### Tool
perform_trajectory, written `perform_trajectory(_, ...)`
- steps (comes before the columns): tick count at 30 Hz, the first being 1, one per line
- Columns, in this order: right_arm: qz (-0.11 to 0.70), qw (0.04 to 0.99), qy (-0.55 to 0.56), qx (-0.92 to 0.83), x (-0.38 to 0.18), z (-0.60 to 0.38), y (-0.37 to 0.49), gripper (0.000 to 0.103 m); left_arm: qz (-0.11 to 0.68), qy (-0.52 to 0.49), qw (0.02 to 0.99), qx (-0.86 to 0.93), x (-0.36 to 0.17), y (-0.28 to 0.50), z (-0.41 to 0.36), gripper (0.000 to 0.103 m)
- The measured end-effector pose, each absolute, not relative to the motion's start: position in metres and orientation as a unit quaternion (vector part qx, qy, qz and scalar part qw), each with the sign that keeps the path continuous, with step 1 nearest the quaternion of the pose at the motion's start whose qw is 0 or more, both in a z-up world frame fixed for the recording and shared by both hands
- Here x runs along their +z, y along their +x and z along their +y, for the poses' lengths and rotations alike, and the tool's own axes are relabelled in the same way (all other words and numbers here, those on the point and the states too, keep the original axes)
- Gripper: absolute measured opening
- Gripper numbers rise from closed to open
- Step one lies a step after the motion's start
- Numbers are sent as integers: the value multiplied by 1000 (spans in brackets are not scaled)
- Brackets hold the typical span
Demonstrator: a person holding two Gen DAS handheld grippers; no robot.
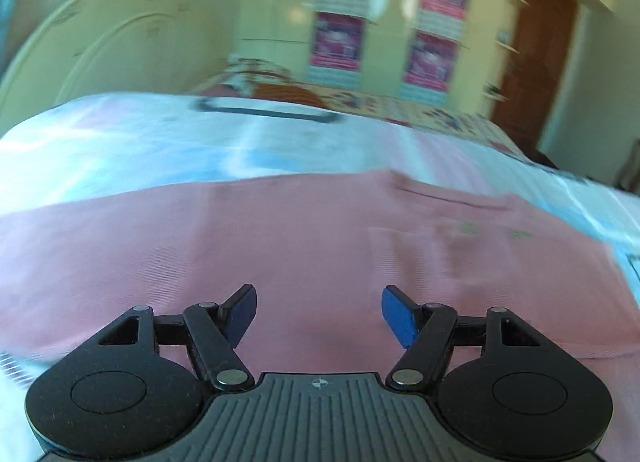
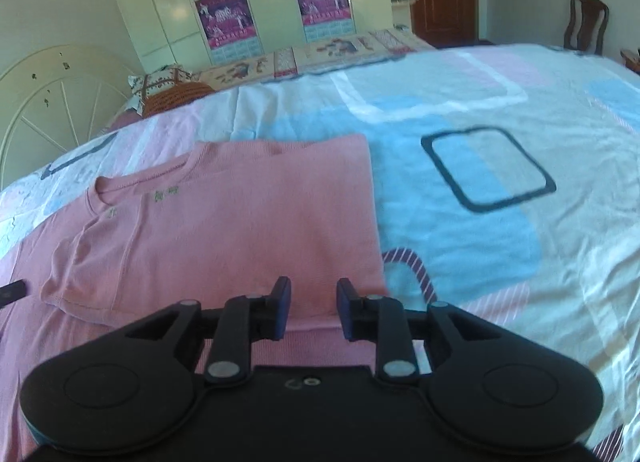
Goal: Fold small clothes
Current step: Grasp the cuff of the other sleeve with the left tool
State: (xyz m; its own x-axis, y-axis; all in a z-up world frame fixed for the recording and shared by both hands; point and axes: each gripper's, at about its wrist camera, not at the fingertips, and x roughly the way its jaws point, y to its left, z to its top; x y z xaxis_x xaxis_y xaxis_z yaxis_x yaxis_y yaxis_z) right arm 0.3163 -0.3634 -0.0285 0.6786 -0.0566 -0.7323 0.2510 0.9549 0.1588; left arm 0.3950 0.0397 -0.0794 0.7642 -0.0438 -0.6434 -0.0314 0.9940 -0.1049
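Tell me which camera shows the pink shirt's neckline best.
The right wrist view: the pink shirt lies sharp there, its neckline and side fold clearly visible. The left wrist view is motion-blurred and shows only a broad pink stretch of the shirt.

Left wrist view is smeared all over: the pink ribbed knit top [image 1: 304, 246] runs off the left and right edges of the frame, its neckline and small green marks at centre right too blurred to read. The purple-and-pink posters [image 1: 344, 6] on the cream wardrobe doors at the top are streaks only. In the right wrist view, the top's lower hem disappears behind the black gripper body at the bottom, and its left part is cut by the frame edge. A dark object [image 2: 12, 291] pokes in at far left, mostly cut off, impossible to identify.
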Motion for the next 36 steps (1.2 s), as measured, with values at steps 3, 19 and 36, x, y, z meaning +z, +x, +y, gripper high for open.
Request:
perform_trajectory(3, 390, 908, 133, -81, -31, -348, 316, 25, 332, -108, 932, 98, -83, 367, 128, 69)
perform_trajectory(19, 404, 908, 112, 6, -29, -199, 350, 26, 260, -383, 846, 264, -144, 321, 390, 49)
perform_trajectory(36, 391, 913, 113, -30, -16, -207, 349, 26, 223, -356, 903, 85, -97, 423, 286, 8)
